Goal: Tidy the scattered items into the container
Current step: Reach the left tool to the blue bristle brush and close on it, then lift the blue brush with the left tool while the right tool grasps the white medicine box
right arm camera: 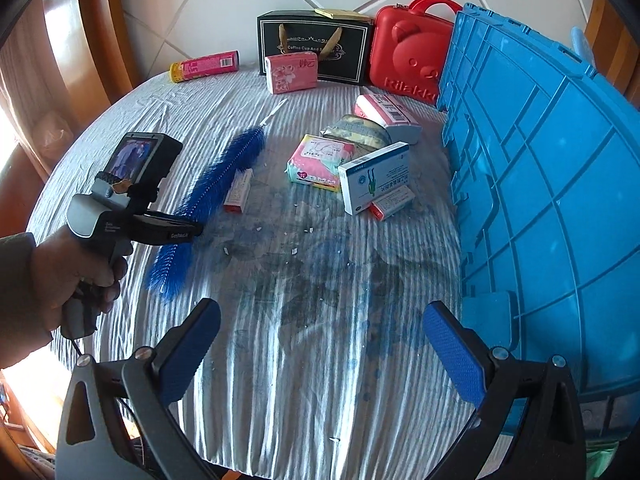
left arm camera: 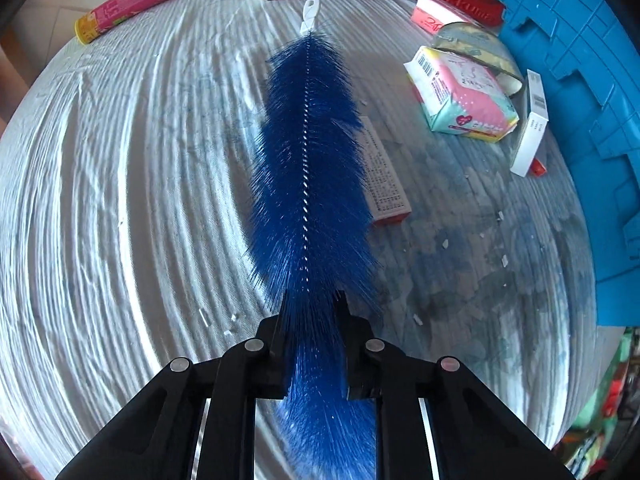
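**Brush clamped left, right idle**

Left wrist view: left gripper (left arm camera: 312,312) clamped on bristle end of blue brush (left arm camera: 308,152). Brush runs straight ahead over striped cloth (left arm camera: 120,200), white handle (left arm camera: 310,14) at far end. Slim box (left arm camera: 384,172) just beside brush, partly under bristles. Pink pack (left arm camera: 464,100) right of brush; white box (left arm camera: 532,124) beyond that, near blue crate (left arm camera: 580,80).

Right wrist view: right gripper (right arm camera: 320,344) fingers wide apart, holding nothing, above cloth (right arm camera: 300,360). Crate (right arm camera: 540,180) tipped on its side, well right of brush (right arm camera: 212,196). Left gripper (right arm camera: 176,232) on brush lower part. Pink pack (right arm camera: 320,162) and white-blue box (right arm camera: 376,176) between brush and crate. Red case (right arm camera: 408,52) and black box (right arm camera: 316,46) beyond brush, at far edge.
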`<state>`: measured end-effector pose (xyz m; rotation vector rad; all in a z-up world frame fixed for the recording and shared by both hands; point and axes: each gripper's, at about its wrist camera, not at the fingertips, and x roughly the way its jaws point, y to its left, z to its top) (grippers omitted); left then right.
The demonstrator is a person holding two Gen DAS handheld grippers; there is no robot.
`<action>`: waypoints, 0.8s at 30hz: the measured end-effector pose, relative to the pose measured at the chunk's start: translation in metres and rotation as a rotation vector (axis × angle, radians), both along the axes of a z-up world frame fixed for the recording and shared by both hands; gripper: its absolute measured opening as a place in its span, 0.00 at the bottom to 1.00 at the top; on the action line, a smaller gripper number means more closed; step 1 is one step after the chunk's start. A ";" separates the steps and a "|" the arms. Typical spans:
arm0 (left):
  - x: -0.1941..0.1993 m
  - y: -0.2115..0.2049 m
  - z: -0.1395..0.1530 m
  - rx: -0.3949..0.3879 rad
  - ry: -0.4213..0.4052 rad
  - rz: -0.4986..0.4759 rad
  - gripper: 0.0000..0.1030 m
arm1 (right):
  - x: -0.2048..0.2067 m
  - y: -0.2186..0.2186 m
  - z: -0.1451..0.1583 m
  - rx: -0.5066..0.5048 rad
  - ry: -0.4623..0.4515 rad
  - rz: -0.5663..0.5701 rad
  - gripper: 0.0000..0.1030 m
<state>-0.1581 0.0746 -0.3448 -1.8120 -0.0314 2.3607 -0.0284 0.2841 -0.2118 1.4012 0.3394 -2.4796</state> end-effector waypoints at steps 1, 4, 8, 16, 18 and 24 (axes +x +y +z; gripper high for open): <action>0.003 -0.002 0.002 0.014 0.009 0.000 0.13 | -0.002 -0.003 0.000 0.000 0.003 0.001 1.00; 0.014 -0.013 0.013 0.063 0.045 0.002 0.11 | -0.009 -0.014 -0.001 -0.009 0.015 0.011 1.00; 0.031 -0.034 0.031 0.110 0.091 0.019 0.10 | -0.024 -0.032 -0.011 -0.023 0.015 0.028 1.00; 0.049 -0.087 0.076 0.154 0.150 0.066 0.10 | -0.059 -0.088 -0.038 -0.072 0.022 0.071 1.00; 0.056 -0.099 0.083 0.161 0.156 0.080 0.10 | -0.065 -0.102 -0.047 -0.078 0.028 0.078 1.00; 0.077 -0.126 0.086 0.167 0.152 0.107 0.10 | -0.097 -0.129 -0.080 -0.058 0.035 0.049 1.00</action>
